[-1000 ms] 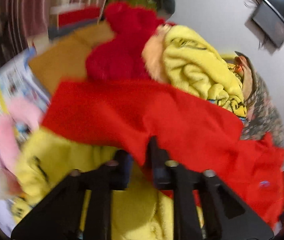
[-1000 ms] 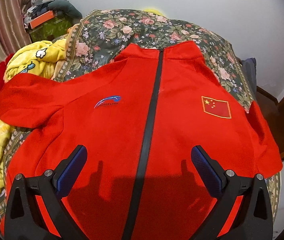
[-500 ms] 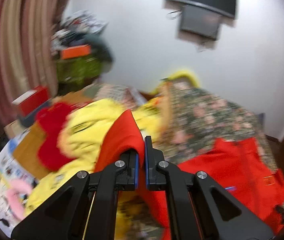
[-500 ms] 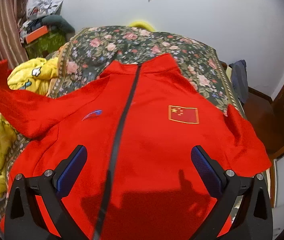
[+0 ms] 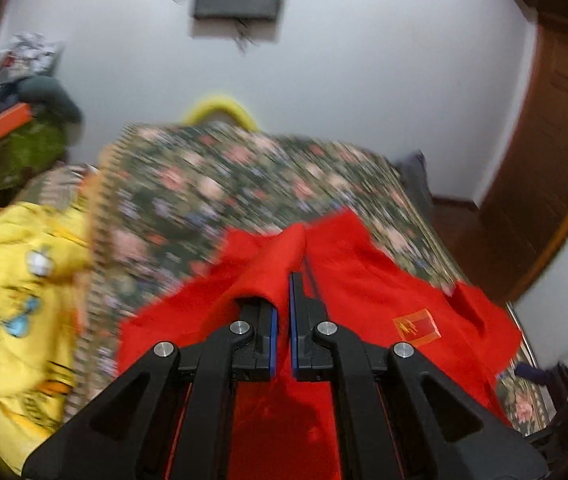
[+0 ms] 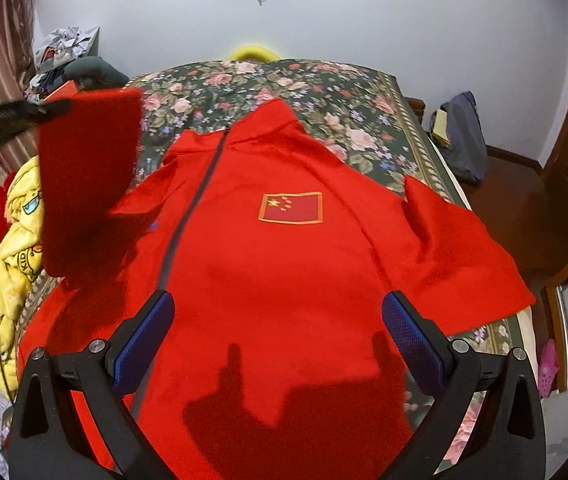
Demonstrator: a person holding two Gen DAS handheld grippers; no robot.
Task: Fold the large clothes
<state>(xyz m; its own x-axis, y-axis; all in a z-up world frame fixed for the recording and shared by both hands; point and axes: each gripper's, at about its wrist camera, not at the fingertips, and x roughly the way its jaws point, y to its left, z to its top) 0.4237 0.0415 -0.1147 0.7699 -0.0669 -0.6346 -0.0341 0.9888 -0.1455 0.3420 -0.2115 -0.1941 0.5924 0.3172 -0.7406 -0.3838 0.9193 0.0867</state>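
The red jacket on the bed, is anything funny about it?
One sleeve of the red jacket sticks up in the air, pinched in the left gripper. The other sleeve lies flat on the flowered bedspread. The zip runs slanted.

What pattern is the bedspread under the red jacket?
Dark green floral bedspread with pink roses; clearest in the right wrist view.
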